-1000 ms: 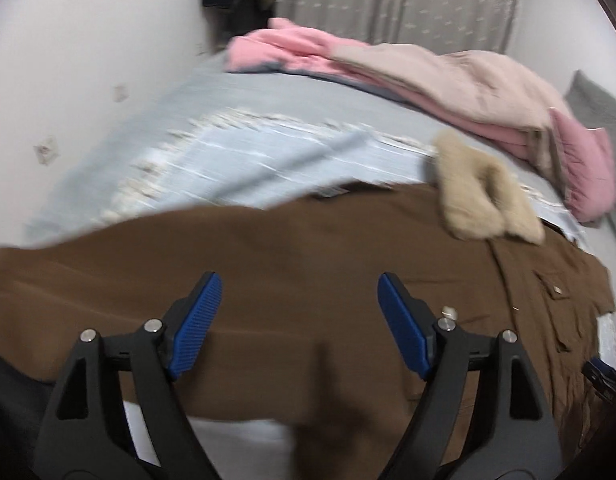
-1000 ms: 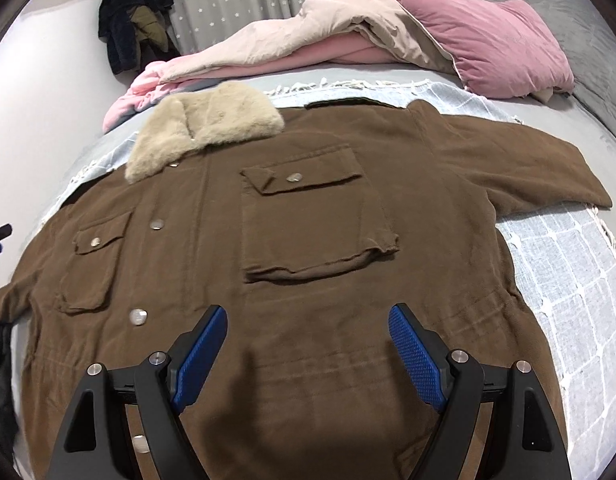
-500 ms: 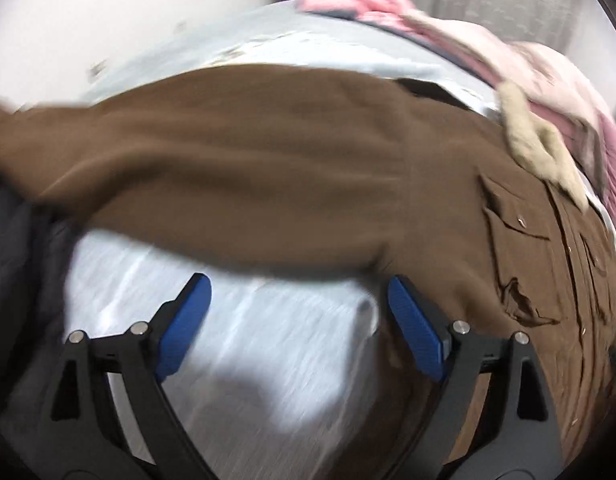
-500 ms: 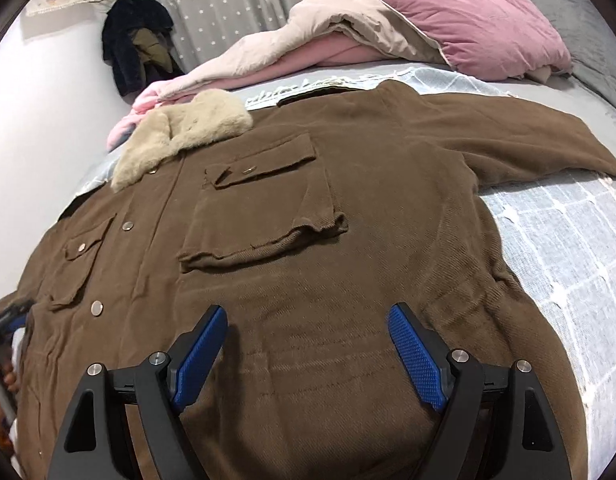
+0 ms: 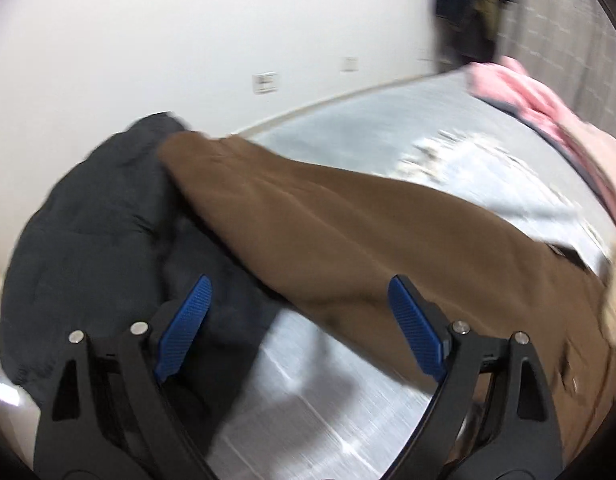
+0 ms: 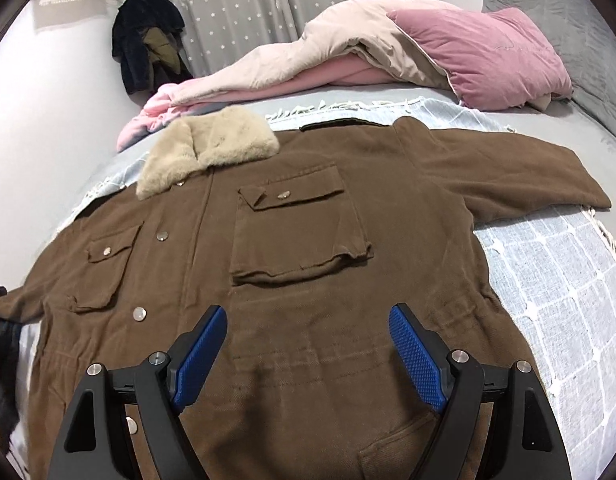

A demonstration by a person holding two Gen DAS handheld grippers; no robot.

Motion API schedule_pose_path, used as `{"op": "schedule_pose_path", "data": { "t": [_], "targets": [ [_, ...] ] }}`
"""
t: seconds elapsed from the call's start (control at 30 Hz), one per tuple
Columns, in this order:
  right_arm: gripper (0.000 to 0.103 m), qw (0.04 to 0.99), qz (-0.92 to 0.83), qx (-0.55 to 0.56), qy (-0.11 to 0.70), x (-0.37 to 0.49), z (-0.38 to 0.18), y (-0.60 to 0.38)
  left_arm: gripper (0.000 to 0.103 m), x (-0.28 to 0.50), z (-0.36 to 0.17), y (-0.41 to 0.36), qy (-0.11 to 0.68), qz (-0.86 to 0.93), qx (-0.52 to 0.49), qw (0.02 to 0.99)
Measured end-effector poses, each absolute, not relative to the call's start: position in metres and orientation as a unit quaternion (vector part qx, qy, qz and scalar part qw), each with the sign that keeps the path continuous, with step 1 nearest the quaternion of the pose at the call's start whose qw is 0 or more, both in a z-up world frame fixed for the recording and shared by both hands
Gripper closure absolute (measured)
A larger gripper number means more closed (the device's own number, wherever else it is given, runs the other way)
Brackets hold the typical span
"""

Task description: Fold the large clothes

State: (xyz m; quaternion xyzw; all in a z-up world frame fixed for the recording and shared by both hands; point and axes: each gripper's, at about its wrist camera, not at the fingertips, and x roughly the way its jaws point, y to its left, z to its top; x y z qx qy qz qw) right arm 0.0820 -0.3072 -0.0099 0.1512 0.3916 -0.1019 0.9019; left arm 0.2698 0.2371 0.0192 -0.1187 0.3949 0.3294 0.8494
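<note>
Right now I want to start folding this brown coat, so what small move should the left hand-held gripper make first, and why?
Probably ease the left hand-held gripper forward to the cuff of the coat's sleeve. That sleeve lies stretched out, its end on a dark garment, and the jaws, having just opened wider, stand empty above the bed cover. The brown coat lies flat, buttoned, unfolded.

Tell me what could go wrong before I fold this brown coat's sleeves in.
The left sleeve of the brown fur-collared coat lies over a dark padded garment; the open left gripper could pinch both. The open right gripper hovers mid-body, far from the right sleeve, so a grab here may bunch fabric.
</note>
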Motion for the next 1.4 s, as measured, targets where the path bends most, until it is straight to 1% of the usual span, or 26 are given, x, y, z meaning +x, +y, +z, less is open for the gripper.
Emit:
{"op": "schedule_pose_path", "data": {
  "t": [0.17,0.23,0.27,0.3,0.33,0.4,0.47,0.5,0.53,0.63,0.77,0.8,0.93,1.1,1.17,1.23,1.27,1.3,1.33,1.4],
  "targets": [
    [0.019,0.897,-0.101,0.176,0.392,0.081,-0.011,-0.312,0.013,0.282,0.0,0.28,0.4,0.378,-0.176,0.816],
    [0.019,0.896,-0.099,0.184,0.392,0.081,-0.011,-0.311,0.016,0.29,-0.011,0.298,0.4,0.384,-0.204,0.807],
    [0.019,0.896,-0.097,0.186,0.392,0.082,-0.011,-0.311,0.02,0.292,-0.012,0.305,0.391,0.382,-0.215,0.809],
    [0.019,0.895,-0.097,0.185,0.393,0.082,-0.011,-0.31,0.038,0.288,-0.009,0.312,0.381,0.378,-0.223,0.814],
    [0.019,0.896,-0.097,0.182,0.395,0.083,-0.012,-0.309,0.068,0.287,-0.007,0.317,0.373,0.371,-0.232,0.818],
    [0.019,0.896,-0.097,0.176,0.396,0.083,-0.013,-0.308,0.096,0.29,-0.006,0.335,0.362,0.349,-0.28,0.818],
    [0.019,0.895,-0.098,0.178,0.397,0.084,-0.014,-0.309,0.097,0.287,0.004,0.344,0.333,0.322,-0.329,0.822],
    [0.019,0.894,-0.097,0.18,0.398,0.084,-0.014,-0.31,0.098,0.285,0.02,0.341,0.303,0.302,-0.331,0.841],
    [0.019,0.893,-0.096,0.185,0.399,0.084,-0.014,-0.311,0.098,0.285,0.029,0.336,0.29,0.29,-0.323,0.853],
    [0.019,0.889,-0.089,0.207,0.399,0.085,-0.016,-0.315,0.098,0.284,0.081,0.292,0.227,0.212,-0.266,0.913],
    [0.019,0.887,-0.083,0.216,0.399,0.085,-0.016,-0.314,0.098,0.28,0.129,0.228,0.182,0.109,-0.226,0.951],
    [0.019,0.888,-0.083,0.214,0.399,0.085,-0.015,-0.313,0.098,0.278,0.143,0.202,0.173,0.07,-0.215,0.959],
    [0.019,0.891,-0.079,0.212,0.394,0.085,-0.011,-0.31,0.098,0.272,0.168,0.123,0.167,-0.036,-0.182,0.968],
    [0.019,0.89,-0.079,0.214,0.394,0.084,-0.012,-0.311,0.098,0.263,0.167,0.027,0.206,-0.157,-0.137,0.956],
    [0.019,0.889,-0.081,0.219,0.393,0.083,-0.012,-0.313,0.092,0.26,0.152,-0.021,0.253,-0.246,-0.092,0.931],
    [0.019,0.888,-0.081,0.225,0.393,0.082,-0.013,-0.316,0.063,0.251,0.136,-0.055,0.296,-0.325,-0.054,0.897],
    [0.019,0.887,-0.081,0.229,0.393,0.082,-0.014,-0.318,0.055,0.246,0.131,-0.061,0.303,-0.335,-0.044,0.891],
    [0.019,0.886,-0.081,0.233,0.393,0.082,-0.014,-0.32,0.04,0.239,0.125,-0.066,0.304,-0.336,-0.033,0.891],
    [0.019,0.884,-0.081,0.238,0.394,0.081,-0.015,-0.321,0.031,0.237,0.122,-0.062,0.3,-0.332,-0.034,0.894],
    [0.019,0.882,-0.082,0.246,0.394,0.08,-0.016,-0.325,0.029,0.24,0.114,-0.039,0.296,-0.323,-0.064,0.897]
  ]
}}
